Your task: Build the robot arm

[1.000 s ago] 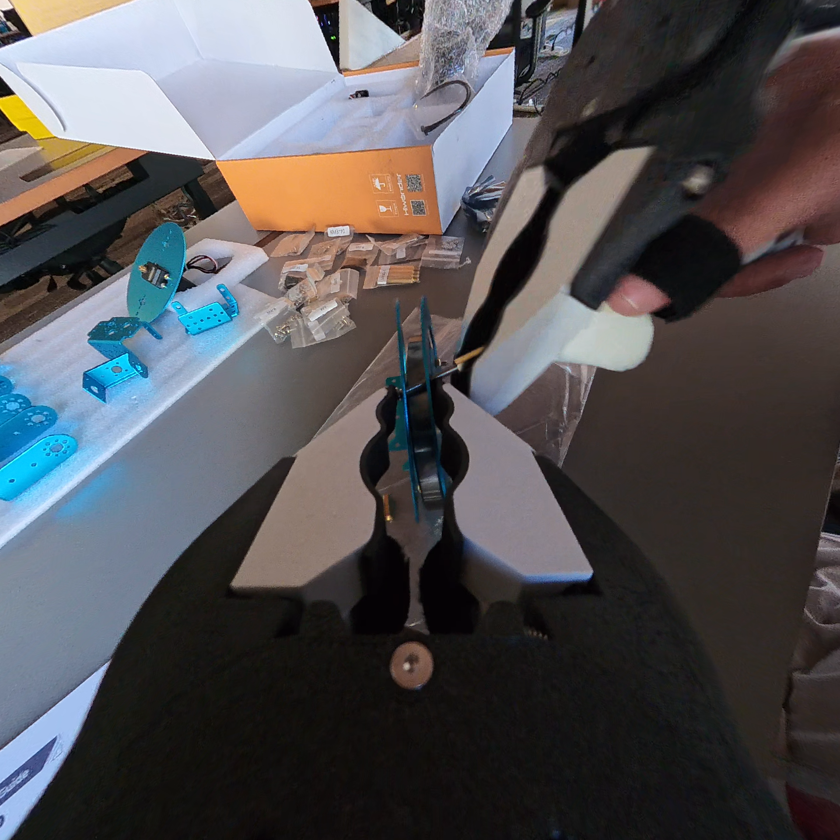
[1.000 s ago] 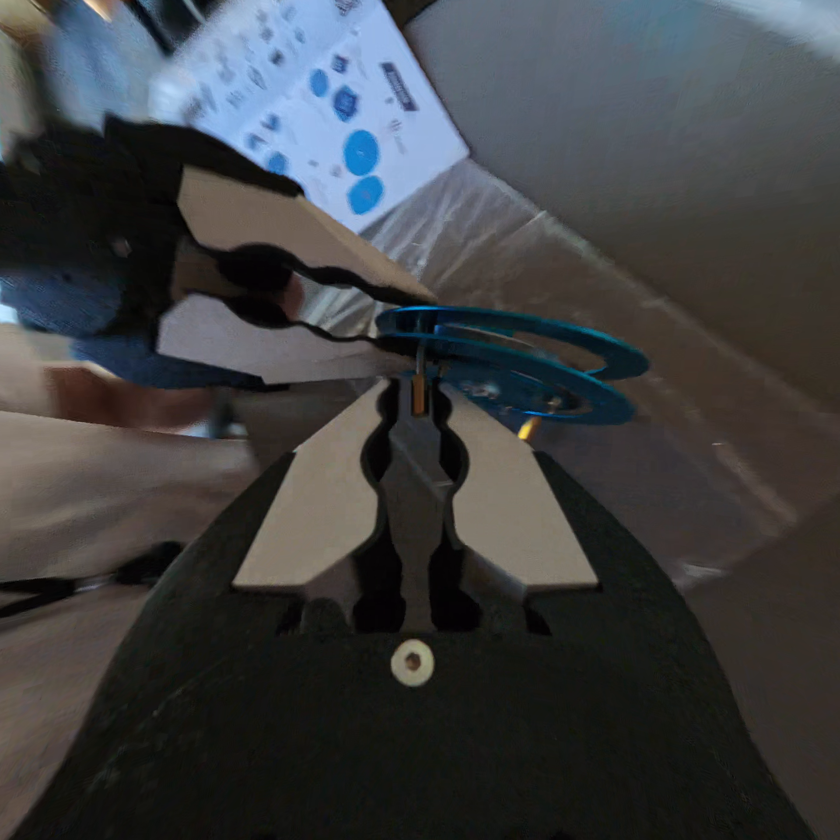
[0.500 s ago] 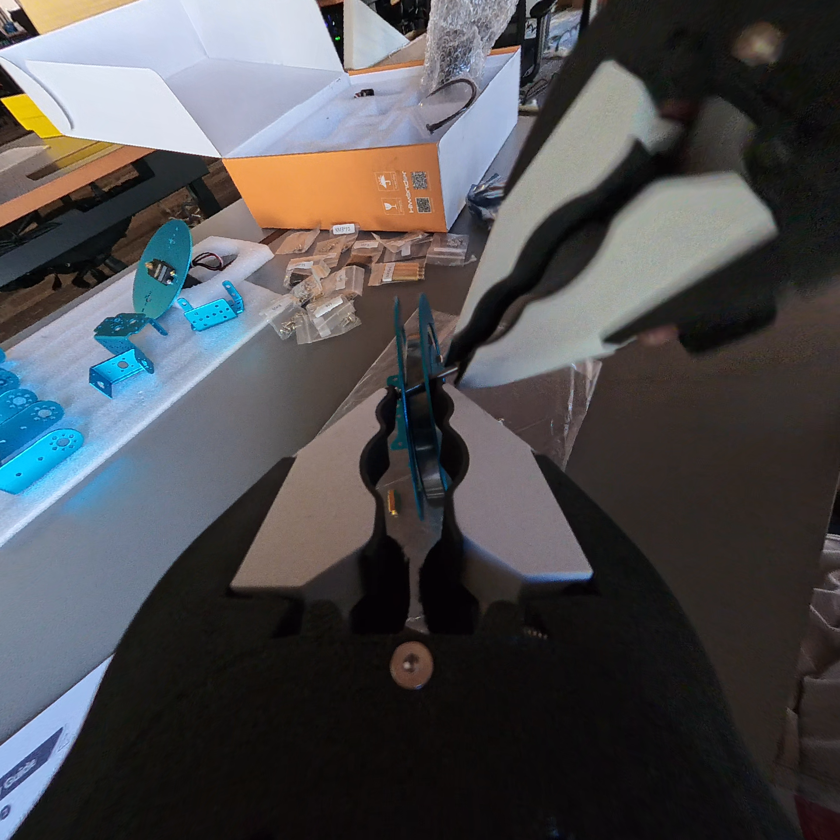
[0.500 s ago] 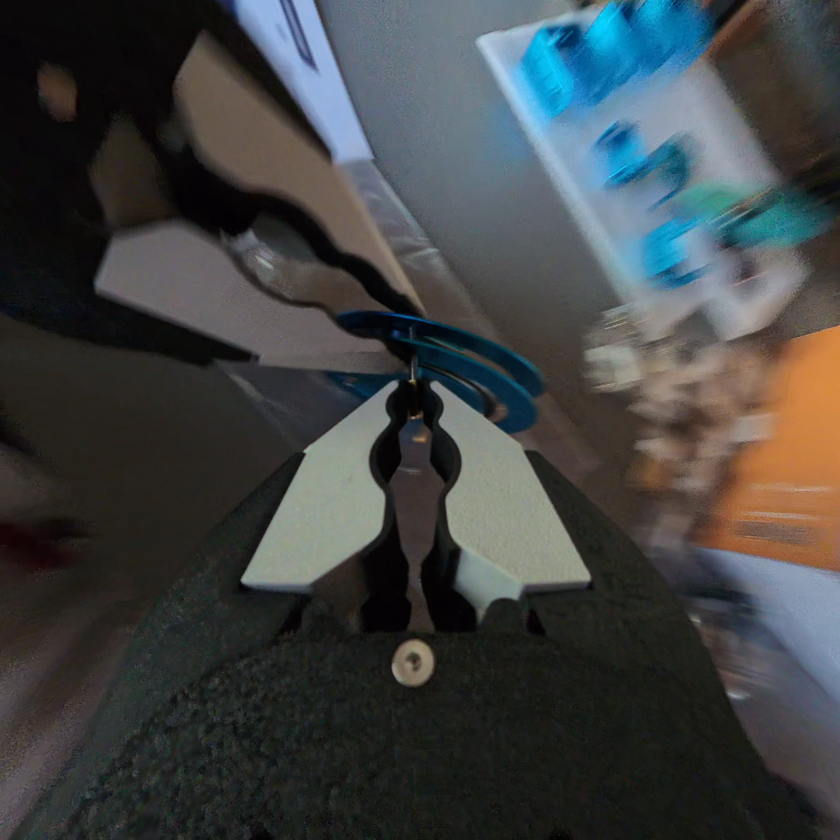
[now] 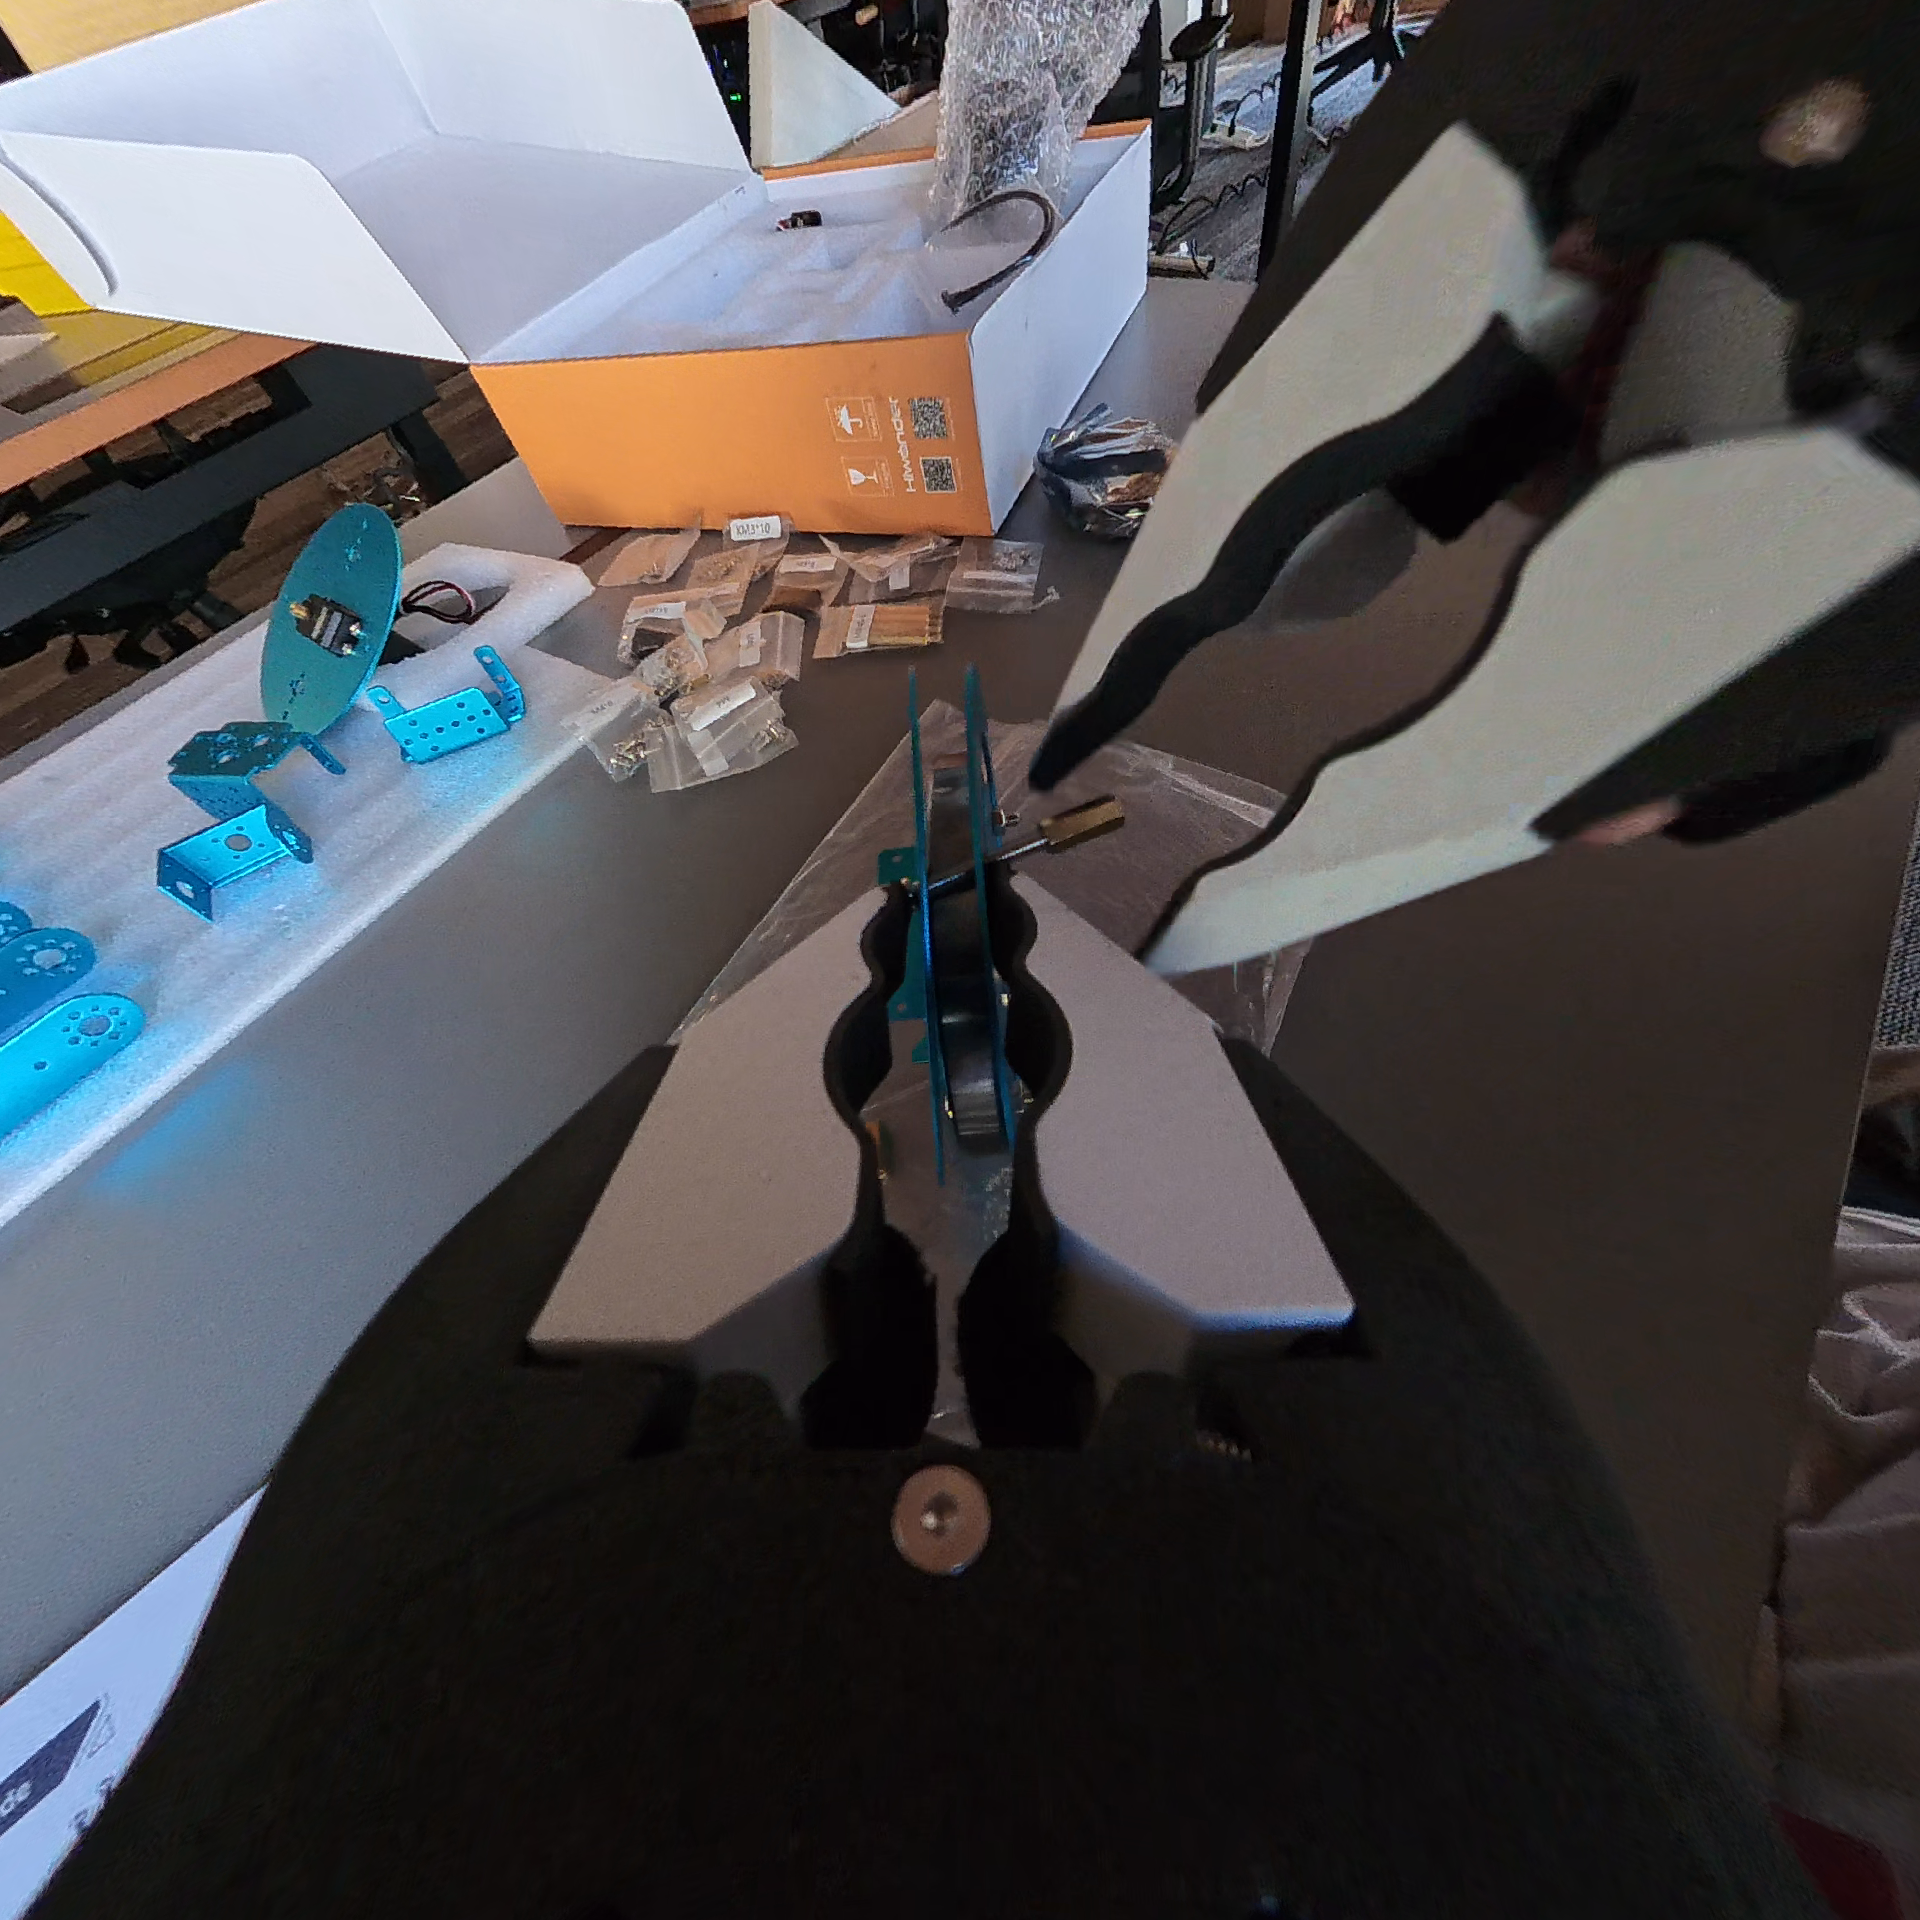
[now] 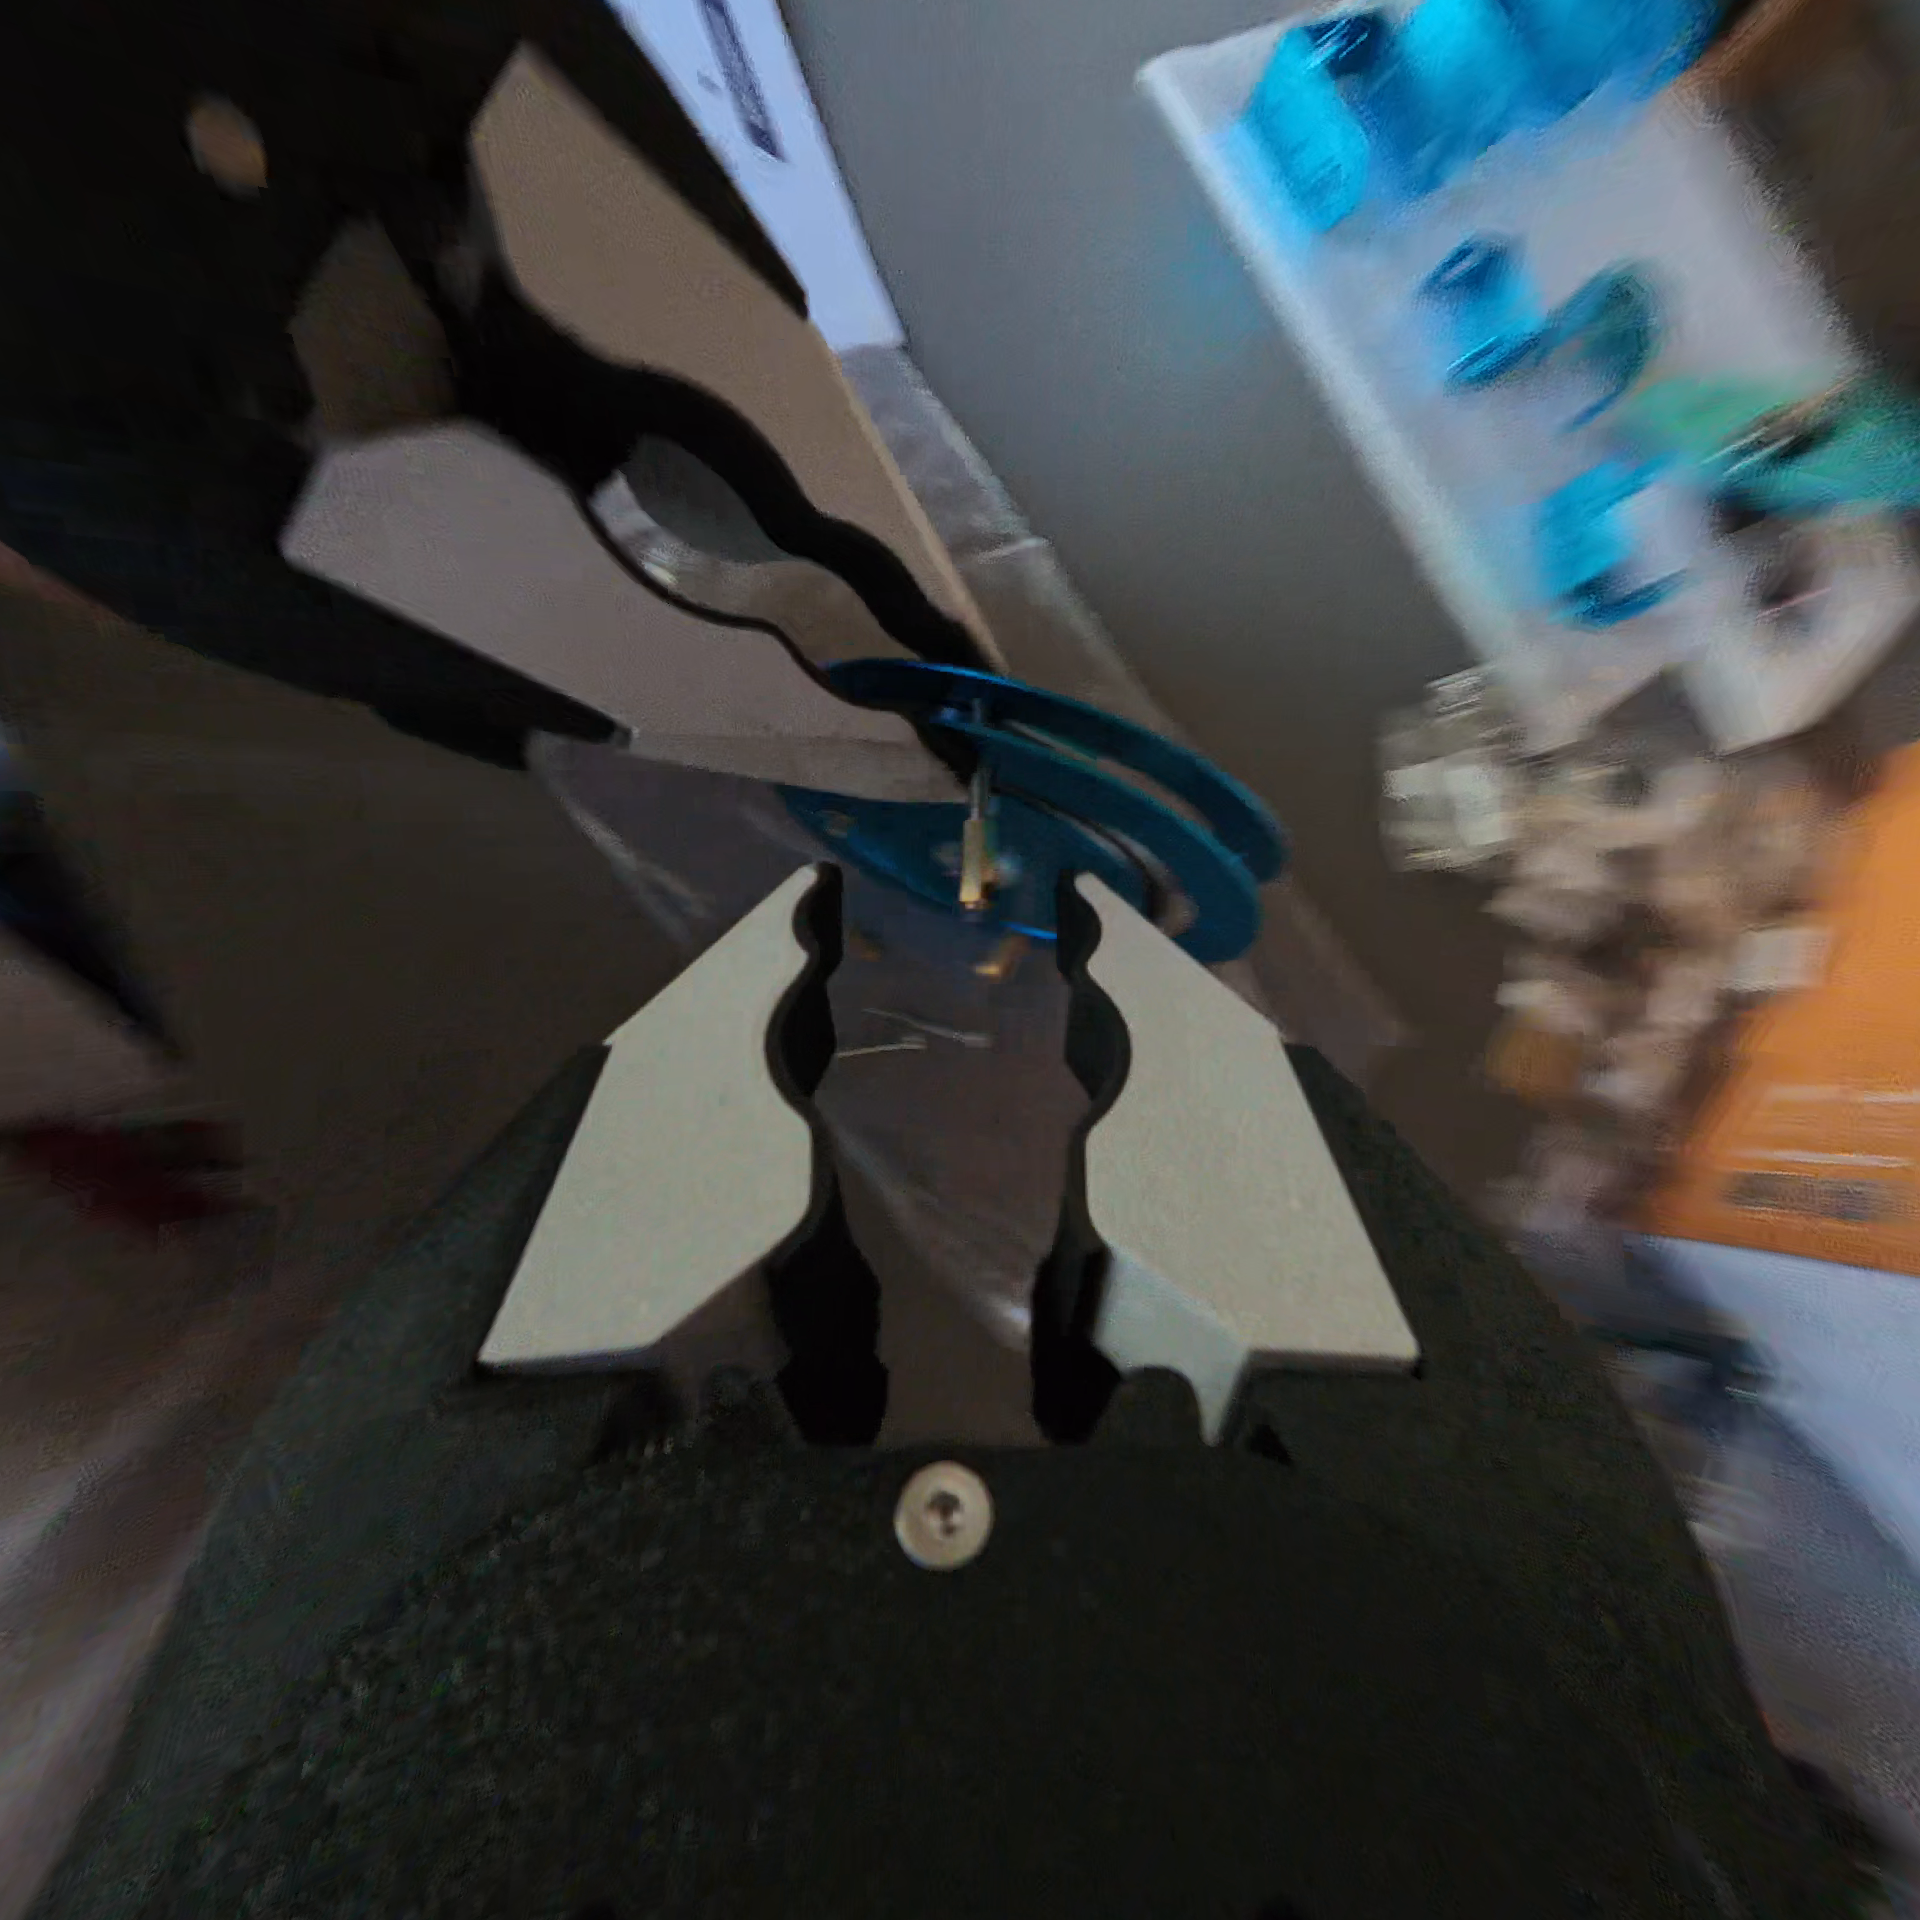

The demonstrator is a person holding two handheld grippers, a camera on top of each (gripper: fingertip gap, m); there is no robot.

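Left tongs (image 5: 948, 914) clamp a pair of stacked blue metal discs (image 5: 940, 790) edge-on above the grey tabletop (image 5: 436, 997). Right tongs (image 6: 940, 899) stand wide apart, holding nothing, just beside a brass standoff (image 5: 1081, 821) on a thin screw through the discs. Small hardware bags (image 5: 717, 665) and an orange box (image 5: 748, 436) lie beyond.

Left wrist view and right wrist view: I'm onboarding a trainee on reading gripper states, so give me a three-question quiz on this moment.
1. True or false: the left gripper is shut on the blue plate assembly.
2. The right gripper is: A open, B shut on the brass standoff, C not in view.
3. Fill in: the small hardware bags lie in front of the ___ box.

Key: 1 true; 2 A; 3 orange.
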